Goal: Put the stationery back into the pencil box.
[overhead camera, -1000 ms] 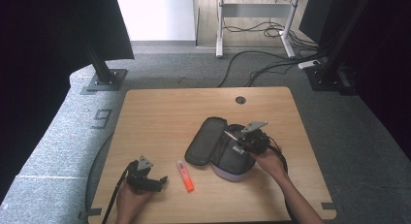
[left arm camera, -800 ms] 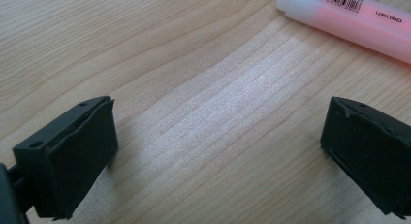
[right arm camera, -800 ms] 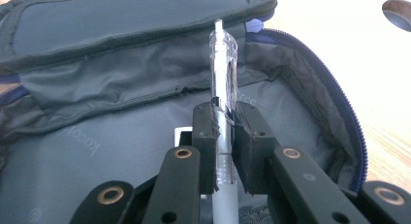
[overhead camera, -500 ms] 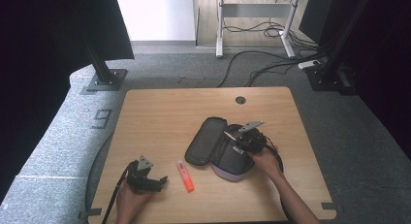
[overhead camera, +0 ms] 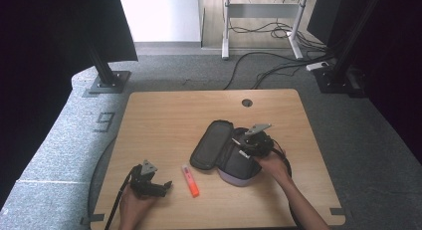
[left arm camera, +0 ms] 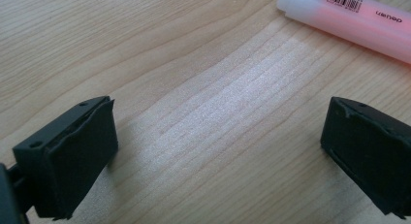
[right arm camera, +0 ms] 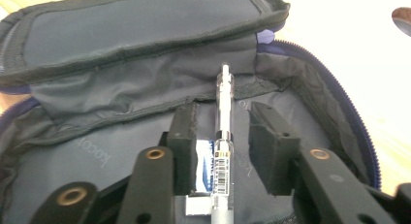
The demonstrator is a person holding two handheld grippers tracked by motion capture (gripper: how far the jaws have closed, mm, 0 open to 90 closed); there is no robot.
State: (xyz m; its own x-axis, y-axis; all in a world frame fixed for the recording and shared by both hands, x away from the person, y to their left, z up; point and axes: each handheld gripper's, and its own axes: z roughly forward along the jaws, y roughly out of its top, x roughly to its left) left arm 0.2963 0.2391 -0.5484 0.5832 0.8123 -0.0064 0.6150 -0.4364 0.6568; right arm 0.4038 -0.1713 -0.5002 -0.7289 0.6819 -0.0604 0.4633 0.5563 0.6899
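- Two grippers at work: left gripper low over bare table, jaws spread wide, nothing between
- Orange highlighter lies just beyond its right finger, far end cut off
- Right gripper sits inside the open pencil case; a pen runs between its parted jaws, contact hard to tell
- Case flap rises just ahead

Lab-like recording space: wooden table on grey carpet, stand bases at 10 and 2 o'clock, cables at 1 o'clock.
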